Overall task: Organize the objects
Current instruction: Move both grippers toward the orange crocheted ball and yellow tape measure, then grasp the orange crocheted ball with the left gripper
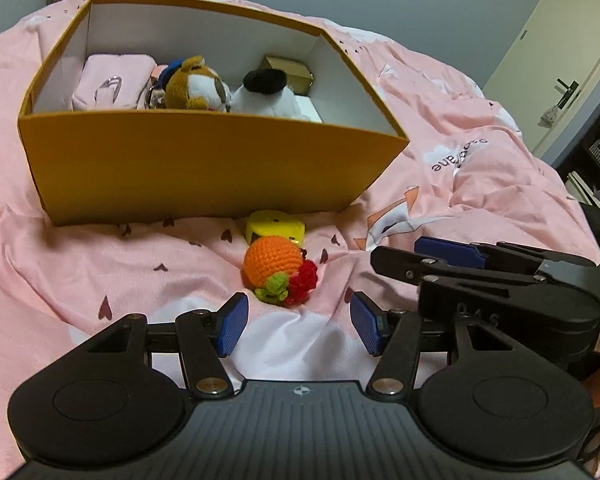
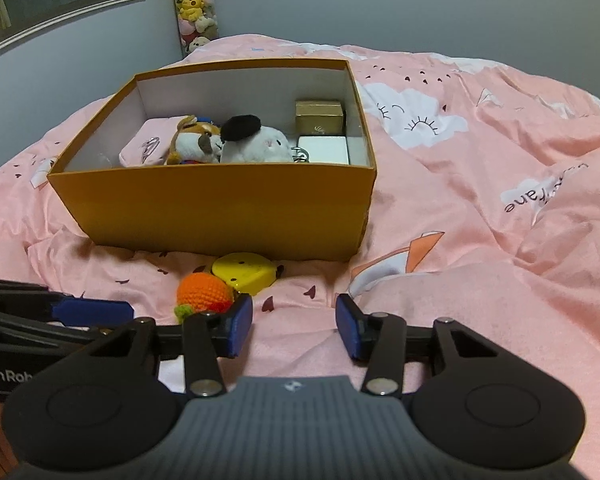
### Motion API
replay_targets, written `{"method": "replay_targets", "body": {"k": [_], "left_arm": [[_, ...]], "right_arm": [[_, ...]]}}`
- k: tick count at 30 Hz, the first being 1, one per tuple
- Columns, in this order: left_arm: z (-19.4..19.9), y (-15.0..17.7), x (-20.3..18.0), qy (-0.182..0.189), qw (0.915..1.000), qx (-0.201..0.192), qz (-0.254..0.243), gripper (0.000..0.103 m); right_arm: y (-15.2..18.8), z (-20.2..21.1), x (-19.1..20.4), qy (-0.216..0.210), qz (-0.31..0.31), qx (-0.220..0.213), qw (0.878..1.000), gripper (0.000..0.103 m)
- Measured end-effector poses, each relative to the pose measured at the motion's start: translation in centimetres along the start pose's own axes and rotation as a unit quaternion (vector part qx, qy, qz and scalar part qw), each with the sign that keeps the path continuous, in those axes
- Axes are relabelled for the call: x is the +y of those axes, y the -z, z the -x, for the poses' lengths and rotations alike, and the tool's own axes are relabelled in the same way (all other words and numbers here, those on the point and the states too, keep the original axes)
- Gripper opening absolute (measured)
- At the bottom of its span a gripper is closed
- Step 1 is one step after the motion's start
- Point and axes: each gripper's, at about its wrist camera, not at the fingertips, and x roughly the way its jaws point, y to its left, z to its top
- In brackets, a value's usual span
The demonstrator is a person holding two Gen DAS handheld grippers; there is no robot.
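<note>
Left gripper (image 1: 296,322) and right gripper (image 2: 294,326) gape empty over the quilt (image 2: 480,208) — "GenRob…" cut off; crochet orange (image 1: 272,262) half-hidden before the box (image 1: 204,168).

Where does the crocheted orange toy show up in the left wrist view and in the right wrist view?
Left wrist view: crocheted orange toy lies on the pink bedcover, lower centre, just ahead of the left gripper.
Right wrist view: it sits lower left of centre, partly hidden behind a blue finger pad.
Shared landmark: the yellow case right behind it, against the orange box.
</note>
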Motion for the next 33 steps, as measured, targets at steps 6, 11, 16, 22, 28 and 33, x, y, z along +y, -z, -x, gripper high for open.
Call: {"method": "replay_targets", "body": {"k": [6,11,16,22,28,33], "left_arm": [[-0.7,0.3,-0.2,-0.002,0.9999,-0.009,-0.014,0.073],[-1.7,0.0,-0.3,-0.008,0.9999,-0.005,-0.014,0.074],[-2.9,-0.9,-0.3,-0.032,0.9993,-0.011,-0.014,0.074],[-4.3,-2.0,0.3,-0.038,0.9993,-0.003,0.000,0.066],[-5.4,-1.9,0.7,-0.029,0.9995,0.011,0.002,0.056],[-4.9,-2.0,1.2,-0.026,0.9996,0.008,0.011,0.053]], "right_arm": [[0.4,-1.0,-0.7,0.003,-0.016,0.013,1.000,0.037],[0.6,-1.5,-1.1,-0.002,-0.027,0.017,1.000,0.035],[0.7,-1.7,-1.9,-0.010,-0.048,0.015,0.999,0.033],[0.7,-2.1,-1.8,-0.010,-0.036,0.015,0.999,0.032],[0.5,-2.7,-1.7,-0.013,-0.034,0.015,0.999,0.032],[0.0,-3.2,-1.3,-0.020,-0.026,0.016,0.999,0.033]]}}
